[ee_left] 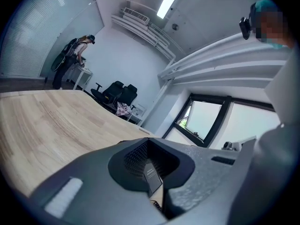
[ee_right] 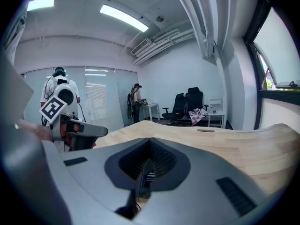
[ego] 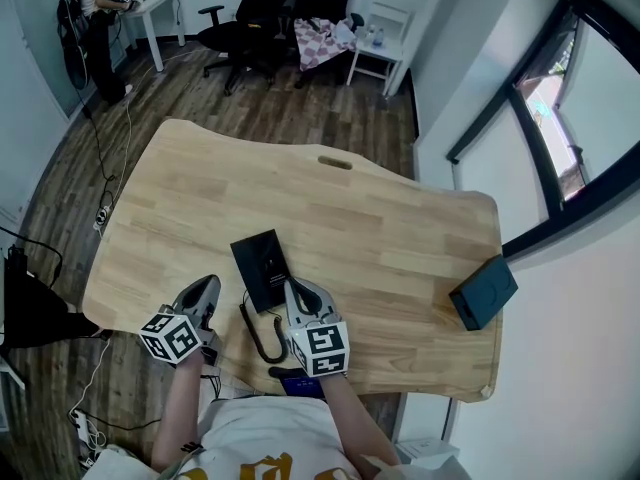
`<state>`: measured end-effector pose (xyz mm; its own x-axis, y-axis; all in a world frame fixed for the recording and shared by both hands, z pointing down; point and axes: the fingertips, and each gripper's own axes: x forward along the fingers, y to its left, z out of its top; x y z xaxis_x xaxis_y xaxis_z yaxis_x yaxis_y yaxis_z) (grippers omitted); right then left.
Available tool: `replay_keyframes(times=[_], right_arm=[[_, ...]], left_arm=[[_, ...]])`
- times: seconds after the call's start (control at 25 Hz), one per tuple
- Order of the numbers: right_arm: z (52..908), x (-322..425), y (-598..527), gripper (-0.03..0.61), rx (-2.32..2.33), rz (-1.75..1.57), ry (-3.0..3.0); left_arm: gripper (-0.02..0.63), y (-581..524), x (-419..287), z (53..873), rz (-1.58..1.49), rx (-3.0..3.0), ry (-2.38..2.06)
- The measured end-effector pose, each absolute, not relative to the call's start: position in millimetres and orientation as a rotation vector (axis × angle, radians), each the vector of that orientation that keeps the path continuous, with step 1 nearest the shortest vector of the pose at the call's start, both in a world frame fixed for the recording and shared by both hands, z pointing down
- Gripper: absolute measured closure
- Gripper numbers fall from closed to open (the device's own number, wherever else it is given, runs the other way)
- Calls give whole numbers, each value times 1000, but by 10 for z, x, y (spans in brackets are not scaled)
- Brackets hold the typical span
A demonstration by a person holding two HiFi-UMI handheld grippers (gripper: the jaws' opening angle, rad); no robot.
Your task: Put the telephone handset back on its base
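The black telephone [ego: 262,266] lies flat near the front middle of the wooden table [ego: 330,218]. From this height I cannot tell the handset apart from its base. A thick black curved cord [ego: 260,343] loops from the telephone toward the table's front edge, between the two grippers. My left gripper [ego: 206,288] rests just left of the telephone, jaws shut with nothing visibly held [ee_left: 151,175]. My right gripper [ego: 297,290] sits at the telephone's near right corner, its jaws also together and empty [ee_right: 143,179]. The left gripper [ee_right: 70,125] also shows in the right gripper view.
A black box [ego: 483,291] sits at the table's right edge, and a slot [ego: 335,163] is cut near the far edge. Office chairs [ego: 270,13] and a small white table [ego: 378,38] stand beyond. A person [ego: 90,18] stands at the far left, with cables [ego: 105,213] on the floor.
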<state>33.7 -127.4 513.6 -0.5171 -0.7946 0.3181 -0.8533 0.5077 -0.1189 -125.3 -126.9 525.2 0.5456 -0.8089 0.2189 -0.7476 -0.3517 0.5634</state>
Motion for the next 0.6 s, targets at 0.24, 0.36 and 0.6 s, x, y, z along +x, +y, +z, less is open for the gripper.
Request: replay_keyframes(times=[0.24, 0.36, 0.6], right_arm=[[5058, 300, -1270, 572, 1381, 388, -2540], [5011, 260, -1224, 572, 1372, 373, -2554], [4881, 216, -1169, 572, 1372, 335, -2582]], left_arm=[[611, -1233, -1277, 5099, -170, 2186, -1277], [611, -1200, -1275, 5059, -184, 2194, -1274], [611, -1122, -1266, 4896, -149, 2286, -1297]])
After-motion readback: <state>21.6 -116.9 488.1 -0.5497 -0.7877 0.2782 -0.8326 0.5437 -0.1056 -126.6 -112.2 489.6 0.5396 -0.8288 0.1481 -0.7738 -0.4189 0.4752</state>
